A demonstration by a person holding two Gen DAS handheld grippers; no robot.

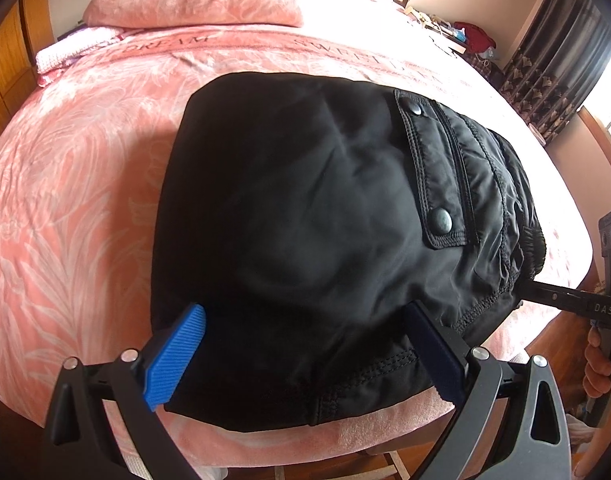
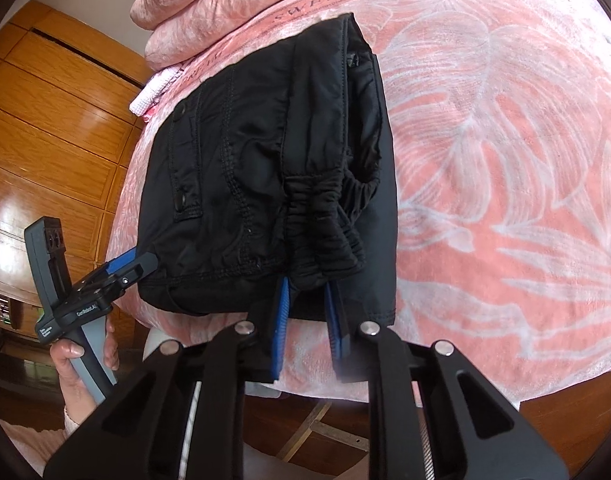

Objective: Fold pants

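Left wrist view, nearest first: left hand-held gripper (image 1: 305, 354) spread wide, blue ribbed pads either side of the near edge of the folded black nylon pants (image 1: 305, 208); nothing pinched, pads look to rest on or just over the cloth, contact unclear. Pants lie as a compact multi-layer bundle on the pink floral-print bed cover (image 1: 77, 184), close to the bed's near edge. Cargo pocket flap with two metal snaps (image 1: 441, 220) faces up on the right part. Pink pillow (image 1: 193, 4) at the far end.

Right wrist view: right hand-held gripper (image 2: 309, 312) narrowed most of the way, fingers straddling the gathered elastic waistband (image 2: 325, 236) at the bundle's near edge; whether it really pinches the cloth I cannot tell. Left hand-held gripper shows at the bundle's left corner.

Handling guess: light, thin, slick nylon, limp, layers likely slide over each other. Waistband and seamed hems are thicker and grippier, best places to take hold; pinch all layers at a corner or folded edge, not the smooth middle panel. Fold looks nearly complete.
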